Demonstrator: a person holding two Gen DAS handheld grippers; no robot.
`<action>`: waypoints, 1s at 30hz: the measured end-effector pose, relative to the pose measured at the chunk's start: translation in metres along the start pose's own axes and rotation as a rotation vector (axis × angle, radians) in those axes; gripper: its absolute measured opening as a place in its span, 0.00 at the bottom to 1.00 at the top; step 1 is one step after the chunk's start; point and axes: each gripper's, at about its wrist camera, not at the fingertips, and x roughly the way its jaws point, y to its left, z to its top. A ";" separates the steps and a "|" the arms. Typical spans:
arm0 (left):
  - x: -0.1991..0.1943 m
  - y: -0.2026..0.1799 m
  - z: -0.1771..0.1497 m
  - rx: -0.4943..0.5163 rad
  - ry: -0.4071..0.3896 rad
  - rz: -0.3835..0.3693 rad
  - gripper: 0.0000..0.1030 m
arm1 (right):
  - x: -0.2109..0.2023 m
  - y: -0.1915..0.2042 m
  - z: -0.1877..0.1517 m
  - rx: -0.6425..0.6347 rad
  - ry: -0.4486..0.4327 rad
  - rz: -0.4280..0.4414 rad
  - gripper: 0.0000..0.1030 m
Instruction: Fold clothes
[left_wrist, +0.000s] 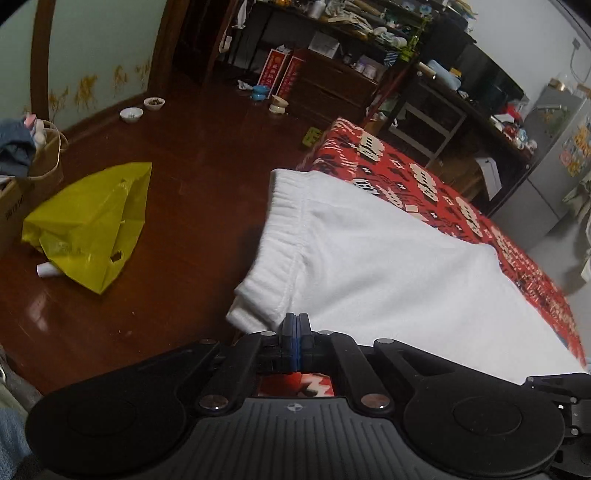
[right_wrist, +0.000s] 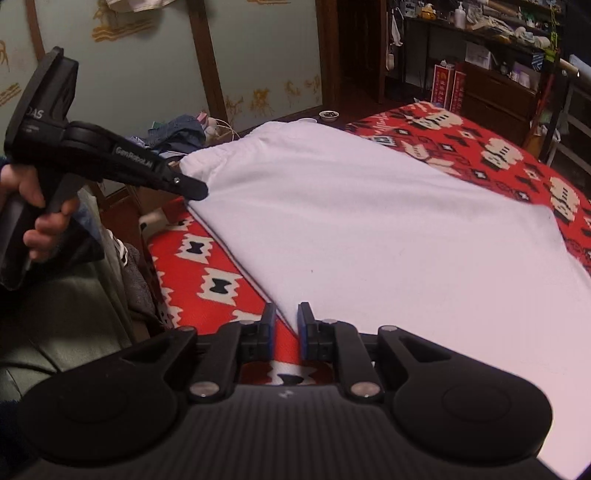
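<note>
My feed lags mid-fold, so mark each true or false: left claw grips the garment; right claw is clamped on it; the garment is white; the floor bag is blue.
1. The left claw is shut on the white garment near its ribbed band. True.
2. The right claw is clamped on the garment. False: its jaws stand apart at the edge.
3. The garment lies on a red patterned blanket. True.
4. The bag on the floor is blue. False: it is yellow.

The left claw (right_wrist: 195, 190) reads "GenRobot.AI" on its arm and "DAS" on its body.
</note>
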 end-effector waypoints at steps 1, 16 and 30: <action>-0.002 -0.004 0.000 0.019 -0.006 0.008 0.02 | -0.001 -0.002 0.004 0.014 -0.011 0.003 0.13; -0.024 0.028 0.031 -0.109 -0.075 0.019 0.41 | 0.015 -0.009 0.014 0.083 -0.034 -0.003 0.15; 0.030 0.085 0.020 -0.494 0.093 -0.293 0.33 | 0.006 -0.009 0.007 0.120 -0.033 -0.015 0.15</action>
